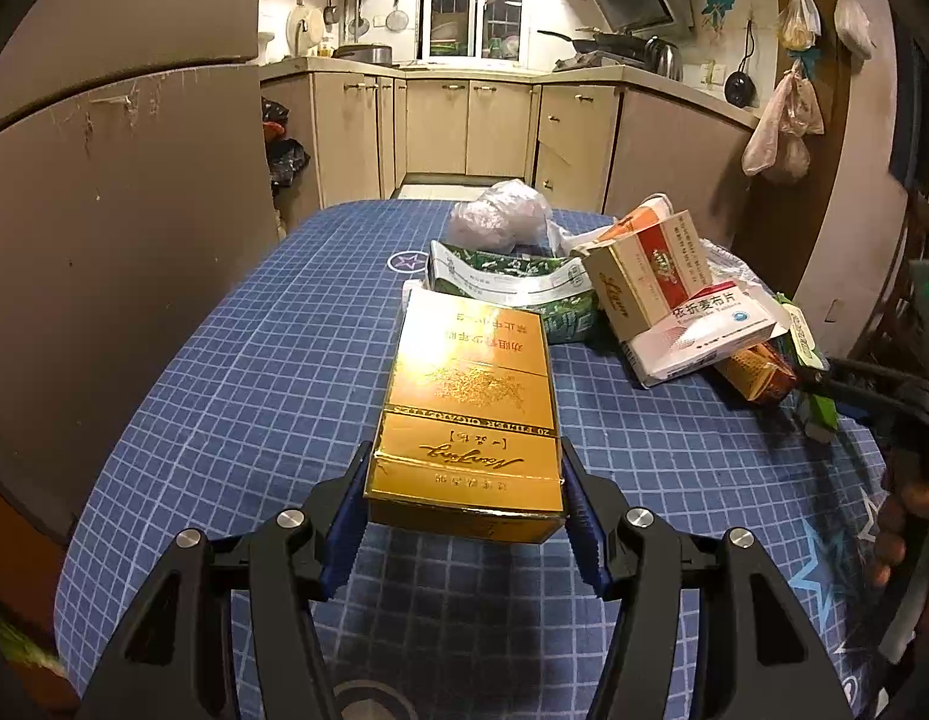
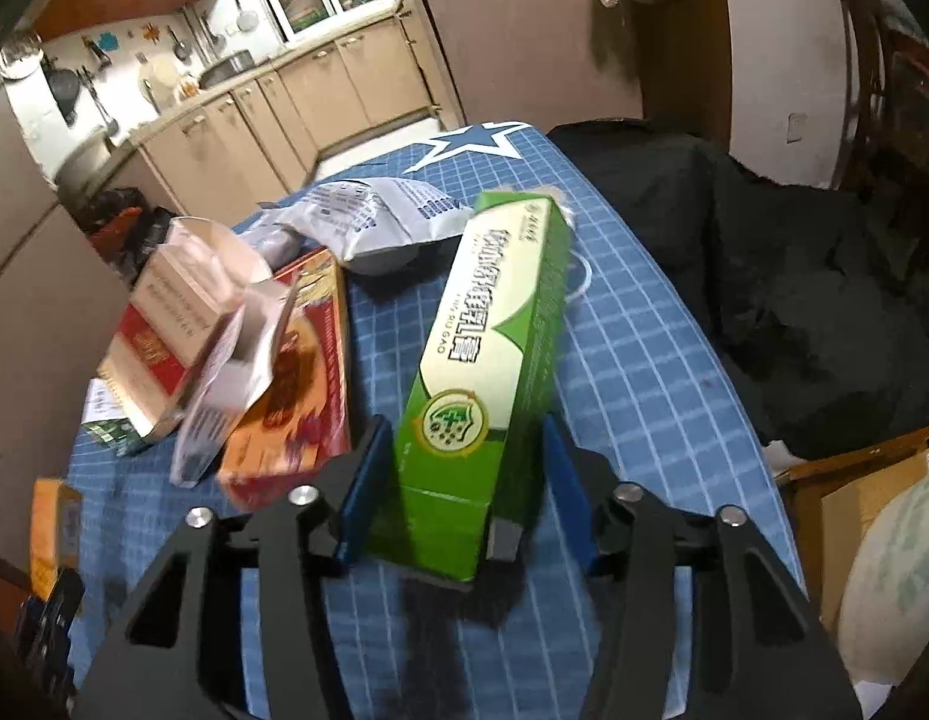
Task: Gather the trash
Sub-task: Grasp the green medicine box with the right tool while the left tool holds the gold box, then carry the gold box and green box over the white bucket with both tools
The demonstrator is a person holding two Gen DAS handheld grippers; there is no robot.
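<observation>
Gold catches the eye first in the left wrist view: one gold cigarette box (image 1: 464, 414) runs lengthwise straight away from the left tool (image 1: 464, 501), its near end clamped between the blue pads (image 1: 344, 531) and lifted clear of the blue checked tabletop (image 1: 224, 390). That tool tilts downward over the cloth. Beyond the box lies a pile of trash: one green patterned carton (image 1: 512, 282), one red-and-white cigarette pack (image 1: 650, 276), one white medicine box (image 1: 704, 330) and one crumpled plastic bag (image 1: 500, 213).

From the right wrist view, one long green box (image 2: 494, 360) points away and slightly right, its near end between the fingers of the right tool (image 2: 461, 501), which also slopes down. Whether those fingers press it I cannot tell; motion blur hides the contact. To its left sits an orange-red flat box (image 2: 308, 372) under opened packs.
</observation>
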